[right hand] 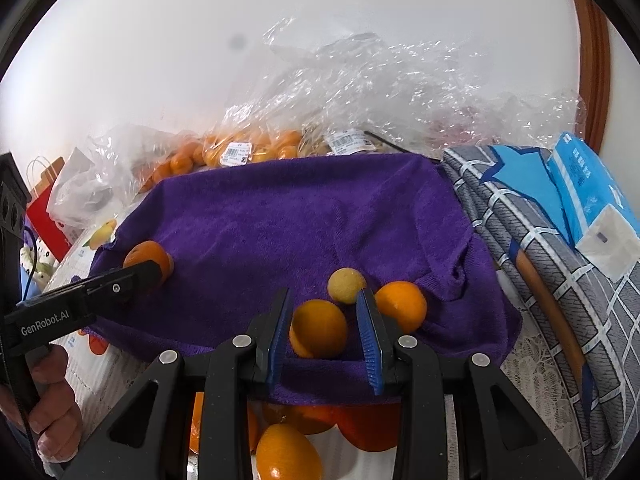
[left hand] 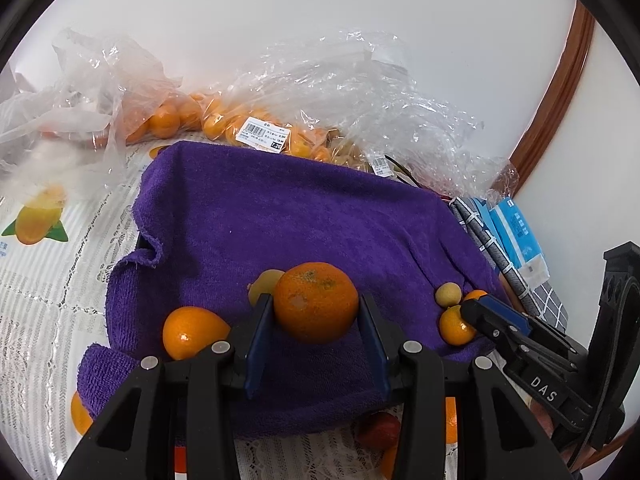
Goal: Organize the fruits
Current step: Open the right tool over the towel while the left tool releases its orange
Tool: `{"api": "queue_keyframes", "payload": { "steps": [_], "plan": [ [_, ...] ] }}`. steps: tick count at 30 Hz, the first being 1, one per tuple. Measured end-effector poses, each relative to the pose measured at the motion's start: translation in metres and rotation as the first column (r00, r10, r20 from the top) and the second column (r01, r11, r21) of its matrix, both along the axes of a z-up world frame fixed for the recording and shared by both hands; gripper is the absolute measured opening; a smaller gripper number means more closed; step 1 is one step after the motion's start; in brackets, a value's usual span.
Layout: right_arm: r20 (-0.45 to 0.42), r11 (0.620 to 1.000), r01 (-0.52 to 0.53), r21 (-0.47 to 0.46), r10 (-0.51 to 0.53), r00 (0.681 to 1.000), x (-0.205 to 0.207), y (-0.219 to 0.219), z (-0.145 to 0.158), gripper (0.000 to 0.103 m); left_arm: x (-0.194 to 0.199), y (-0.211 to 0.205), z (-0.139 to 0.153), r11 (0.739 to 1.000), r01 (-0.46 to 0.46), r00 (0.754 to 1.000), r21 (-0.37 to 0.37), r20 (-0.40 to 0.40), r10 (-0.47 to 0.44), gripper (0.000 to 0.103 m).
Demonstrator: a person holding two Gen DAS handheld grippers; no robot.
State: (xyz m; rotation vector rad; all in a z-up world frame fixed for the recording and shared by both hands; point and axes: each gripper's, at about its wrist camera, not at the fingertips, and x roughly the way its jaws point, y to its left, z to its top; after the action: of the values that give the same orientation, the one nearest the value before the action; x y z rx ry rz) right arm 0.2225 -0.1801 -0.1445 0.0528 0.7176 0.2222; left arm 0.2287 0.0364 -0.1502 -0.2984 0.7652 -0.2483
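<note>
Sorting fruit on the towel [left hand: 304, 216]: the left gripper [left hand: 316, 316] jaws clasp a mandarin [left hand: 316, 306]. Right gripper [right hand: 324, 330] jaws straddle an orange [right hand: 318, 328], seemingly unclenched; closing comes next.

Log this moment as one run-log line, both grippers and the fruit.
left gripper: jaws around mandarin, contact unclear | right gripper: open around small orange | surface: purple towel | stage: picking
</note>
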Motion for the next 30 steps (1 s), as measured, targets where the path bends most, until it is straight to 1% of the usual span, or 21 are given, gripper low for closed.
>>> {"api": "queue_keyframes", "payload": {
  "steps": [2,4,8,10,16,19,25,30],
  "plan": [
    [0.011,1.000,0.015,0.008,-0.016,1.000,-0.001,-0.004,0.002,0.041,0.000,0.000,0.000,1.000,0.000,1.000,-0.002,0.001,0.000,0.040],
    [0.019,0.999,0.030,0.012,-0.031,0.999,-0.001,-0.007,0.004,0.043,0.000,0.001,0.000,1.000,-0.001,1.000,-0.004,0.001,0.001,0.040],
    [0.026,0.997,0.074,0.011,-0.074,0.997,-0.002,-0.013,0.006,0.044,-0.002,0.002,0.003,1.000,-0.004,1.000,-0.009,0.014,0.004,0.041],
    [0.031,0.996,0.087,0.004,-0.087,0.996,-0.004,-0.015,0.007,0.044,-0.003,0.003,0.005,1.000,-0.005,1.000,-0.014,0.025,0.005,0.044],
    [0.054,0.993,0.115,-0.019,-0.114,0.992,-0.008,-0.015,0.011,0.044,-0.004,0.006,0.007,1.000,-0.012,0.999,-0.025,0.032,0.012,0.044],
    [0.058,0.993,0.111,-0.028,-0.109,0.992,-0.010,-0.014,0.012,0.046,-0.004,0.007,0.008,1.000,-0.018,0.999,-0.025,0.036,0.019,0.044],
    [0.043,0.996,0.083,-0.018,-0.082,0.996,-0.011,-0.013,0.012,0.046,-0.005,0.009,0.009,0.999,-0.029,0.999,-0.029,0.041,0.030,0.044],
    [0.048,0.998,0.060,0.008,-0.060,0.997,-0.017,-0.011,0.019,0.046,-0.006,0.010,0.011,0.999,-0.041,0.998,-0.029,0.048,0.042,0.044]
  ]
}}
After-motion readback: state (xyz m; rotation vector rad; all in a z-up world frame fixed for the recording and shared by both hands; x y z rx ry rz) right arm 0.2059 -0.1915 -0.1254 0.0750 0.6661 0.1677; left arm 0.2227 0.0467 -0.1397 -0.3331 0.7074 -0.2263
